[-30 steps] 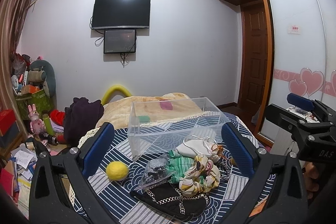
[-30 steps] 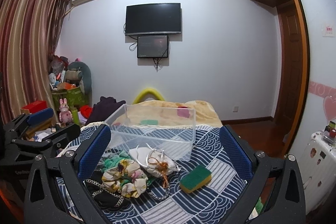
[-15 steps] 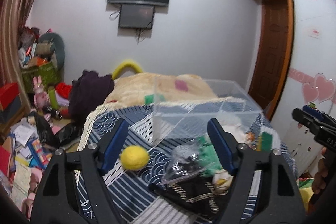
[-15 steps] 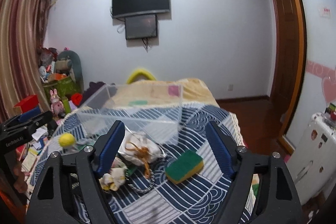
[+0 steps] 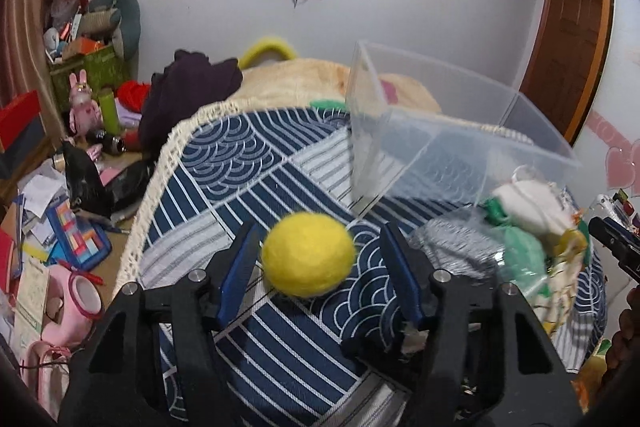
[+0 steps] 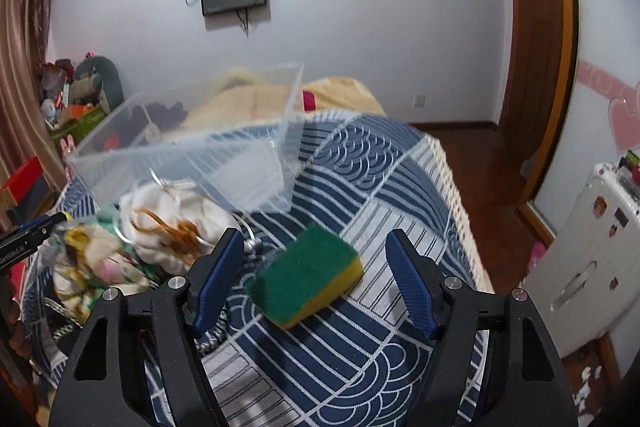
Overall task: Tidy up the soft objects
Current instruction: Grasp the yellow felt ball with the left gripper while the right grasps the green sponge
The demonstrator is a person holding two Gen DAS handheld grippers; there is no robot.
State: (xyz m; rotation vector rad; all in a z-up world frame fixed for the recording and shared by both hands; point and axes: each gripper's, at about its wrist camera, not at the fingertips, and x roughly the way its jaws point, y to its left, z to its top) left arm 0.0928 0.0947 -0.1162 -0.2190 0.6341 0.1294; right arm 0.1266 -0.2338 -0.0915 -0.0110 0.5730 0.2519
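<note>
A yellow felt ball (image 5: 308,254) lies on the blue patterned cloth between the open fingers of my left gripper (image 5: 320,247); the left pad is close to it, touch unclear. A green and yellow sponge (image 6: 306,279) lies between the open fingers of my right gripper (image 6: 316,259), apart from both pads. A clear plastic box (image 5: 448,143) stands behind, also in the right wrist view (image 6: 188,163). A pile of soft things, with a white drawstring pouch (image 6: 168,223) and floral cloth (image 6: 92,267), lies in front of the box.
The cloth-covered table (image 5: 240,163) has a fringed left edge above a cluttered floor (image 5: 60,211). A clear plastic bag (image 5: 460,251) lies right of the ball. A white suitcase (image 6: 592,251) stands right of the table. The other gripper's tip (image 5: 612,239) shows at the right.
Both grippers have moved forward and down. The left now straddles the yellow ball, the right straddles the sponge. Both jaws have narrowed a little but stay open.
</note>
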